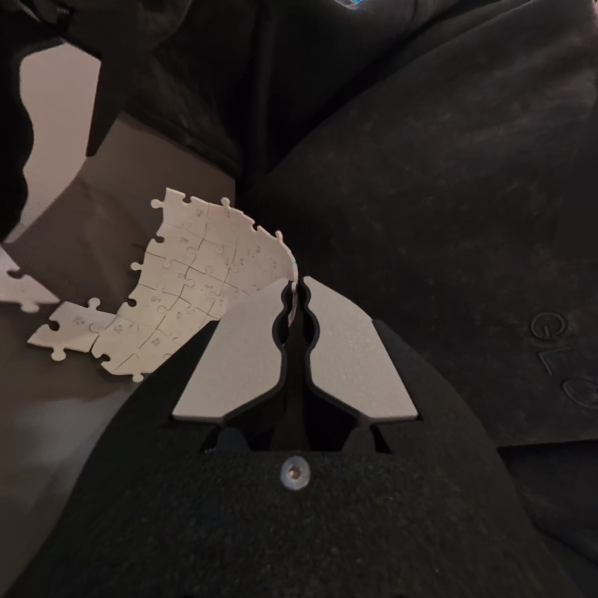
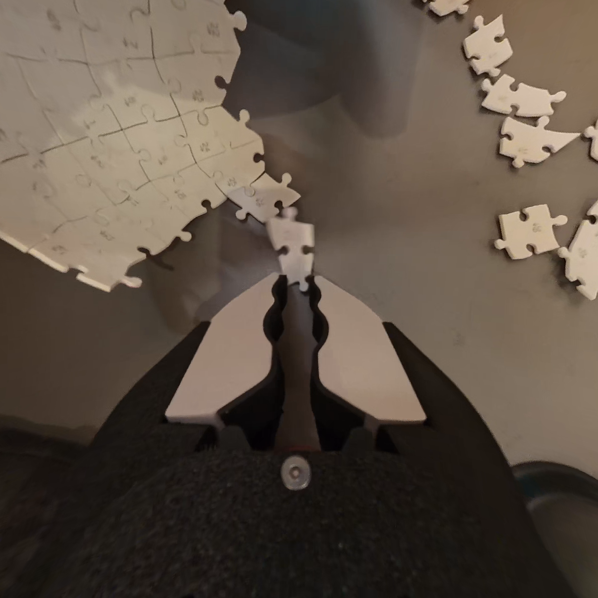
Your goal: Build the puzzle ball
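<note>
We find the left gripper clenched on the shell's edge. The right gripper grips a loose piece, long axis pointing ahead, just below and right of the shell's end piece, not yet joined

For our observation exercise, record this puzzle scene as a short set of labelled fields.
left gripper: shut on the edge of the curved puzzle section, held up
right gripper: shut on a single puzzle piece, its far tab near the section's end piece
loose pieces: lying flat on the grey table, to the right
</note>
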`<state>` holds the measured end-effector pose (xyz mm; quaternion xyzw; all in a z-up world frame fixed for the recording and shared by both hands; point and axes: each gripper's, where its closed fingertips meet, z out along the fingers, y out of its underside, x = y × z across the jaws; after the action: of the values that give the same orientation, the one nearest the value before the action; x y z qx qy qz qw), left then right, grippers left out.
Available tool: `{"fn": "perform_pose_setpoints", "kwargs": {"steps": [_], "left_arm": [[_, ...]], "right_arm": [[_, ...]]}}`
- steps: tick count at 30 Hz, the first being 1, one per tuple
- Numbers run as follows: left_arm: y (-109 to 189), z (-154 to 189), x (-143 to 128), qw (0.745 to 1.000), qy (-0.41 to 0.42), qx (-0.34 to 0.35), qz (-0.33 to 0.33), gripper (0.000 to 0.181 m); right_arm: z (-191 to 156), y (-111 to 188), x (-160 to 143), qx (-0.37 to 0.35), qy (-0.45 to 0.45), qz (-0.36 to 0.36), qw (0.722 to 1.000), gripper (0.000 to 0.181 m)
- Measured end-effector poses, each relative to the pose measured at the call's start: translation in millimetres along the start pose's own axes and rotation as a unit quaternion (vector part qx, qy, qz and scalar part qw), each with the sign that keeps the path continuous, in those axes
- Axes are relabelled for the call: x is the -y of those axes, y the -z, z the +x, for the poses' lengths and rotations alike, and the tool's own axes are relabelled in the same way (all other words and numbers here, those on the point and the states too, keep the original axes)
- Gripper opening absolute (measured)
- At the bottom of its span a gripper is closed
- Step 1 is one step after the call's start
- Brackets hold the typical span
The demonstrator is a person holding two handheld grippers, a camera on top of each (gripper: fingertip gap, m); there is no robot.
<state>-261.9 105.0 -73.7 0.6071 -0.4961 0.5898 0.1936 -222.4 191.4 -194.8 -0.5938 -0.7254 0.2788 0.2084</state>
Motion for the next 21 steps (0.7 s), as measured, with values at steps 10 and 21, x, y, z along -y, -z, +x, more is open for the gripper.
{"fn": "perform_pose_setpoints", "kwargs": {"steps": [10, 21], "left_arm": [[8, -1, -4, 0.999, 0.009, -0.012, -0.035, 0.003], [8, 4, -17, 0.993, 0.01, -0.029, -0.115, 0.0]], "right_arm": [[-22, 14, 10, 0.051, -0.017, 0.01, 0.998, 0.004], [-56, -5, 17, 0.276, -0.119, -0.104, 0.948, 0.004]]}}
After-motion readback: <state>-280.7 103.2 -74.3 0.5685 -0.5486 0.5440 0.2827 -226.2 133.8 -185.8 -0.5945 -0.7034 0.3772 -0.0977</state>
